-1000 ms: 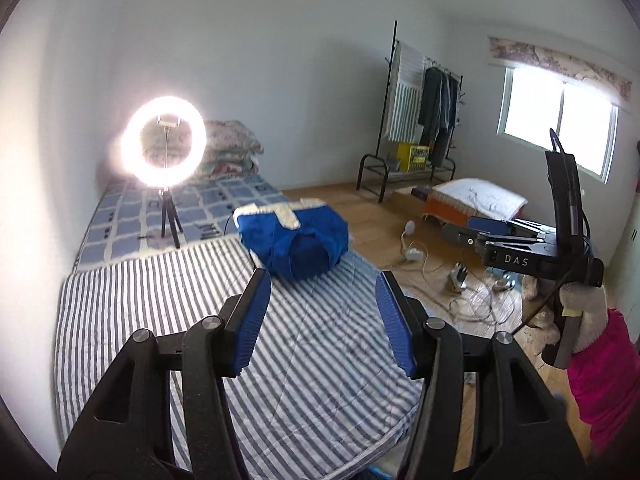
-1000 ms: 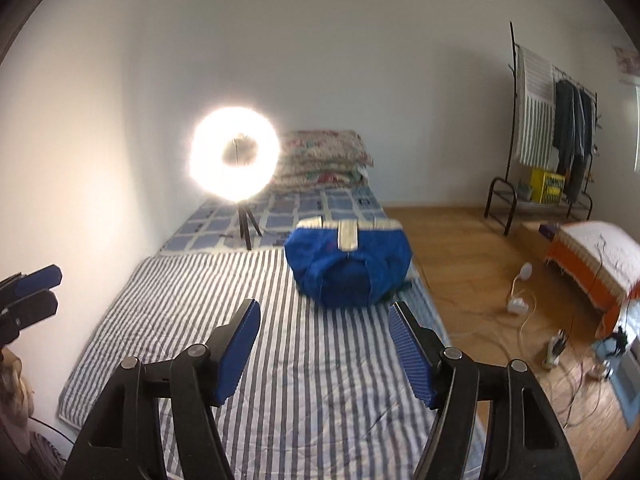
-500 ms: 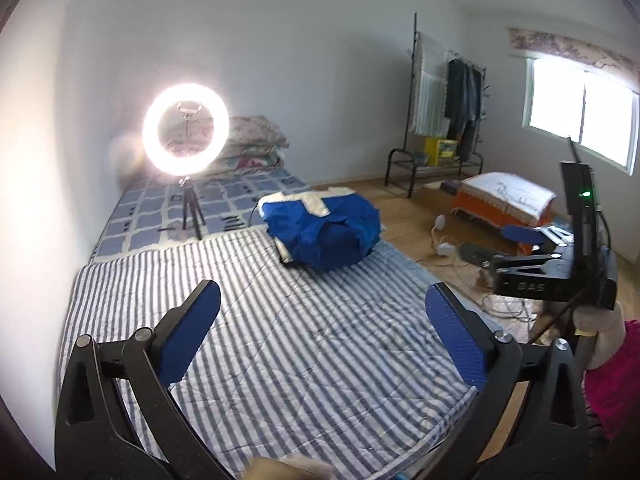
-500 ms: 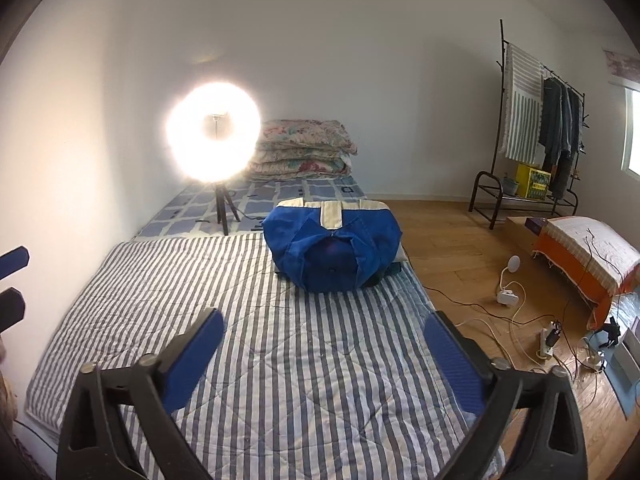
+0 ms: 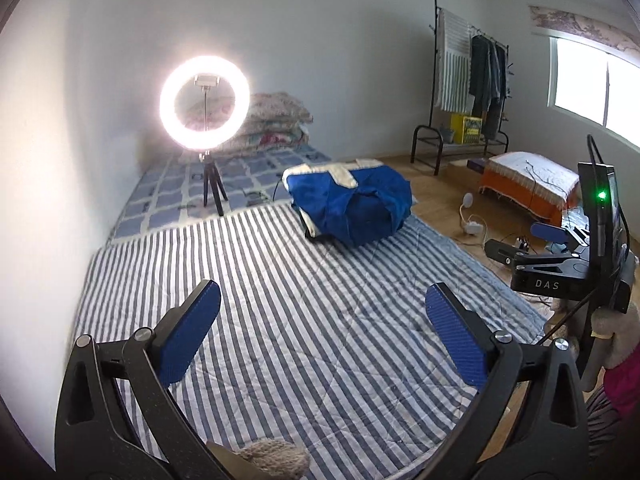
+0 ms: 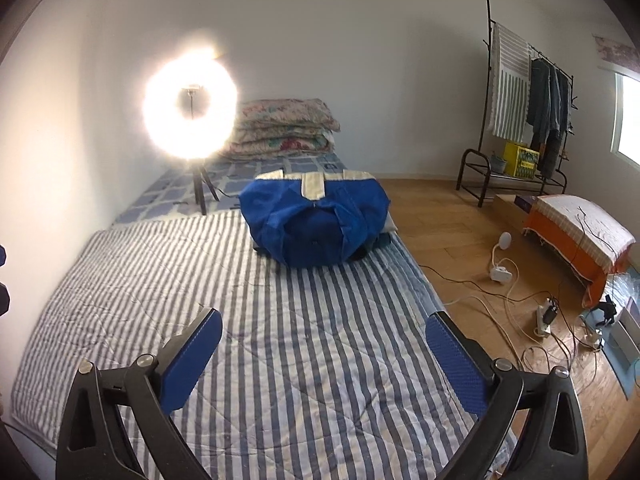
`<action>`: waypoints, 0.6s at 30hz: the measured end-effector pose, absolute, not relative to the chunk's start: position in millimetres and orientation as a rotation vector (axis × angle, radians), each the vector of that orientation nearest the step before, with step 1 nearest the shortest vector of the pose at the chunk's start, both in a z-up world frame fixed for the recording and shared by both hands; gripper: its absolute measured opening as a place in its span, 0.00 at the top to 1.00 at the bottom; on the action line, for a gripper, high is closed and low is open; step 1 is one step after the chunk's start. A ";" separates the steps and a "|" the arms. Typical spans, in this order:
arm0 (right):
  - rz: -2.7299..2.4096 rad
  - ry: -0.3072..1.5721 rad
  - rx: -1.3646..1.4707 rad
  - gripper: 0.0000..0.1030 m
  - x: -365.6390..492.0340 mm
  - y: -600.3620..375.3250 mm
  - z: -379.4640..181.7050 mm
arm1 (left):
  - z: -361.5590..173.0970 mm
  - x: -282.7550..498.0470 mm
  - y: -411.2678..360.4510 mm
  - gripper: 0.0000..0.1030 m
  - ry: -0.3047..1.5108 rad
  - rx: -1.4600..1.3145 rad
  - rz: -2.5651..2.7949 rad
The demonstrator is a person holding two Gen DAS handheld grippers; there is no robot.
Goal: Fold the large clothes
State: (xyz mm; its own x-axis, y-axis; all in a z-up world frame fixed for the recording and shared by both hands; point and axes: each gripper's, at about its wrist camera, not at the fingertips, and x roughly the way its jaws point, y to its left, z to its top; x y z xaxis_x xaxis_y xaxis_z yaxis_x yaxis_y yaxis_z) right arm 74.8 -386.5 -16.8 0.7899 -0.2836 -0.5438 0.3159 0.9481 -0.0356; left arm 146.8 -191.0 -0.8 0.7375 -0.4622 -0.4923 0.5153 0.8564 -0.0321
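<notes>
A blue garment with cream trim [image 5: 352, 204] lies bunched in a heap on the striped mattress [image 5: 312, 312], toward its far right side; it also shows in the right wrist view [image 6: 316, 220]. My left gripper [image 5: 322, 336] is open and empty, well short of the garment, above the near part of the mattress. My right gripper [image 6: 320, 354] is open and empty too, above the near mattress [image 6: 280, 340]. The right gripper's body shows at the right edge of the left wrist view [image 5: 568, 268].
A lit ring light on a tripod [image 5: 205, 104] stands on the checked bedding behind the mattress, with stacked pillows [image 6: 284, 128]. A wall runs along the left. Right of the mattress are wooden floor, cables and power strips [image 6: 520, 300], an orange-covered cushion [image 6: 580, 236] and a clothes rack [image 6: 528, 120].
Both grippers opened wide from a narrower gap one second ago. Both views shifted slightly, and the garment sits where it was on the mattress.
</notes>
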 end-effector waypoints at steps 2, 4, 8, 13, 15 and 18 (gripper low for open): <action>-0.330 0.579 0.056 0.00 76.7 -384.6 -19.6 | -6.8 150.5 -193.1 0.00 0.525 0.117 -0.526; -0.325 0.582 0.057 0.00 78.1 -382.9 -21.4 | -10.9 152.9 -194.8 0.00 0.534 0.124 -0.514; -0.323 0.585 0.038 0.00 80.7 -377.8 -25.1 | -16.7 157.9 -195.7 0.00 0.550 0.119 -0.507; -0.306 0.604 0.025 0.00 85.0 -374.7 -30.2 | -19.5 161.3 -195.9 0.00 0.564 0.112 -0.502; -0.310 0.602 0.021 0.00 86.1 -374.3 -30.6 | -20.3 162.8 -195.6 0.00 0.565 0.109 -0.499; -0.312 0.600 0.022 0.00 86.1 -375.1 -30.0 | -20.4 164.2 -195.6 0.00 0.566 0.111 -0.496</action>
State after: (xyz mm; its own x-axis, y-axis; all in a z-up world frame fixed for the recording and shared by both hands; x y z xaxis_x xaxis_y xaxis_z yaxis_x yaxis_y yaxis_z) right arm 86.1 -375.1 -30.0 0.7798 -0.2825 -0.5586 0.2955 0.9528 -0.0694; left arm 164.2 -195.6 -20.4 0.7302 -0.4200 -0.5389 0.4797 0.8768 -0.0334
